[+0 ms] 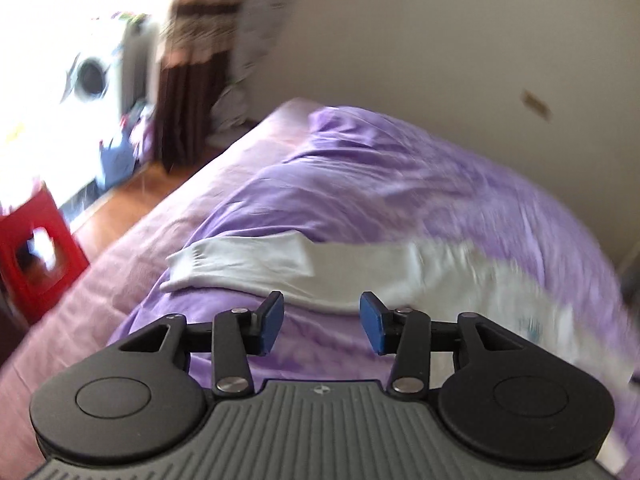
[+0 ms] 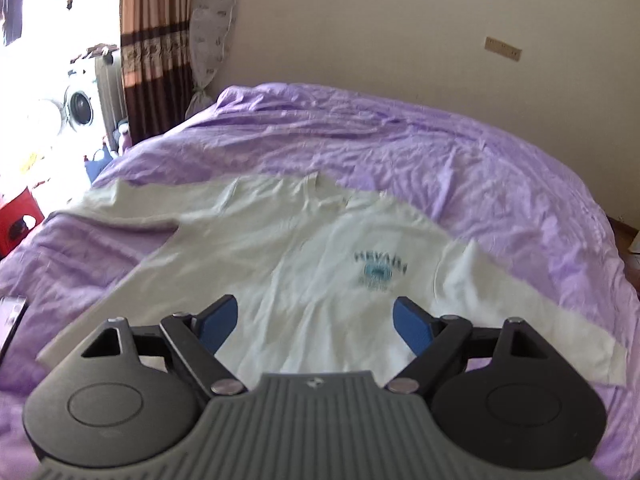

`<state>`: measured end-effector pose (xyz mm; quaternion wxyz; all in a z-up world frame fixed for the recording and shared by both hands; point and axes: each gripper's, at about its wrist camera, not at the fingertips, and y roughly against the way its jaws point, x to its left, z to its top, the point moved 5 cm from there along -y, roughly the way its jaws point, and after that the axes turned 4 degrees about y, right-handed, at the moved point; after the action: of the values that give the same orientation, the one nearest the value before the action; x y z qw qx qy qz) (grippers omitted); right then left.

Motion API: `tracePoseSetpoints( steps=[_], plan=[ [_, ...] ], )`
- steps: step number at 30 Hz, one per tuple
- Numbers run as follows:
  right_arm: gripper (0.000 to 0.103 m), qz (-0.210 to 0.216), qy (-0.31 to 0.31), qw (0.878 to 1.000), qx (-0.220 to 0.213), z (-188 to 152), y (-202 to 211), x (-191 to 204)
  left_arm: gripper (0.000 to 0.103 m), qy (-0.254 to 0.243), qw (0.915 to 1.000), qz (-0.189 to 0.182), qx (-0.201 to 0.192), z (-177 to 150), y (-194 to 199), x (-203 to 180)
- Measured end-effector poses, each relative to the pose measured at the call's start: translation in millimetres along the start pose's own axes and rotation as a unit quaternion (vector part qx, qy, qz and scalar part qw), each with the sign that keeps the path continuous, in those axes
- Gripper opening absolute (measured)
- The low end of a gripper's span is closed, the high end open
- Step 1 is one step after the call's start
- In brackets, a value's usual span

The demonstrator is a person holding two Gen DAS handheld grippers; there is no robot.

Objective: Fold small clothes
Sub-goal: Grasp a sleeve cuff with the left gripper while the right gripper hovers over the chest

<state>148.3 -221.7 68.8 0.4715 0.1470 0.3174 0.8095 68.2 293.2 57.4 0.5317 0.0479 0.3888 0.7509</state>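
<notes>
On the bed [image 2: 500, 168], which is covered with a wrinkly purple sheet [image 2: 360, 136], a white T-shirt [image 2: 288, 248] lies spread out flat, front side up, with a blue-green print [image 2: 380, 272] on the chest. Nothing like a basket or bin for clothes shows up anywhere; the closest thing is a red plastic stool [image 1: 36, 248] on the wood floor [image 1: 132, 196] beside the bed, and what shows through the hole in its side is too blurry to make out.

The right gripper [image 2: 316, 322] hangs over the lower part of the shirt with its blue pads [image 2: 218, 324] spread wide, nothing between them. The left gripper [image 1: 322, 322] has its pads [image 1: 270, 326] about halfway apart, also gripping nothing, just above the purple sheet near the edge of the shirt.

The right view gives the whole shirt: collar, both sleeves, the print, plus a dark flat thing [image 2: 12, 320] at the left edge that could be a phone, hard to say. The left view only catches one sleeve [image 1: 240, 264] sticking out sharply, the rest smeared by blur, but it shows a pink sheet [image 1: 120, 264] along the bed's side. Both views have the striped brown curtain [image 2: 154, 40] and a washing machine [image 2: 78, 106] in the bright area by the window.
</notes>
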Motion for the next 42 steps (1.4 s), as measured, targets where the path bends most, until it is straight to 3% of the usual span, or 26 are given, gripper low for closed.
tracePoseSetpoints(
  steps=[4, 7, 9, 11, 13, 15, 20, 23, 25, 30, 35, 38, 42],
  plan=[
    [0.064, 0.002, -0.012, 1.0, -0.02, 21.9, -33.7, -5.4, 0.057, 0.126, 0.9916, -0.021, 0.023, 16.9, -44.7, 66.5],
    [0.055, -0.008, -0.011, 0.999, -0.042, 34.3, -65.2, -6.3, 0.057, 0.216, 0.9753, -0.037, 0.026, 15.3, -81.6, 114.2],
    [0.044, -0.01, -0.01, 0.999, -0.044, 39.5, -90.1, -4.6, 0.057, 0.274, 0.9599, -0.047, 0.033, 9.4, -105.5, 143.0],
    [0.04, -0.003, -0.015, 0.999, -0.041, 42.8, -114.4, -4.3, 0.057, 0.324, 0.9434, -0.054, 0.043, 3.1, -127.4, 166.9],
    [0.034, -0.007, -0.021, 0.999, -0.031, 46.6, -140.5, -3.7, 0.057, 0.358, 0.9313, -0.049, 0.045, -2.9, -143.4, 184.6],
    [0.021, -0.008, -0.03, 0.999, -0.02, 47.7, -161.7, -2.2, 0.058, 0.383, 0.9224, -0.032, 0.039, -6.7, -157.1, 200.9],
    [0.02, 0.007, -0.055, 0.998, -0.004, 54.3, -203.6, 3.8, 0.058, 0.443, 0.8954, -0.026, 0.041, -16.4, -189.7, 227.5],
    [0.021, 0.019, -0.048, 0.999, -0.004, 56.9, -218.5, 11.7, 0.051, 0.461, 0.8871, -0.018, 0.025, -15.9, -196.7, 234.0],
    [0.02, 0.023, -0.037, 0.999, 0.004, 55.8, -227.3, 17.6, 0.009, 0.448, 0.894, 0.001, 0.008, -9.1, -192.9, 231.2],
    [0.019, 0.012, -0.014, 0.999, 0.034, 43.3, -244.1, 20.8, 0.006, 0.332, 0.9414, 0.023, -0.054, 32.0, -159.3, 183.5],
    [0.02, 0.023, -0.037, 0.998, 0.046, 30.4, -243.3, 5.5, 0.005, 0.184, 0.976, 0.018, -0.115, 82.8, -99.8, 86.2],
    [0.022, 0.027, -0.041, 0.998, 0.036, 27.8, -230.8, -1.4, 0.005, 0.09, 0.9843, 0.002, -0.152, 105.8, -66.5, 6.1],
    [0.022, 0.03, -0.046, 0.998, 0.027, 28.2, -214.5, -11.6, 0.005, -0.014, 0.9827, -0.034, -0.182, 120.5, -47.2, -108.5]
  ],
)
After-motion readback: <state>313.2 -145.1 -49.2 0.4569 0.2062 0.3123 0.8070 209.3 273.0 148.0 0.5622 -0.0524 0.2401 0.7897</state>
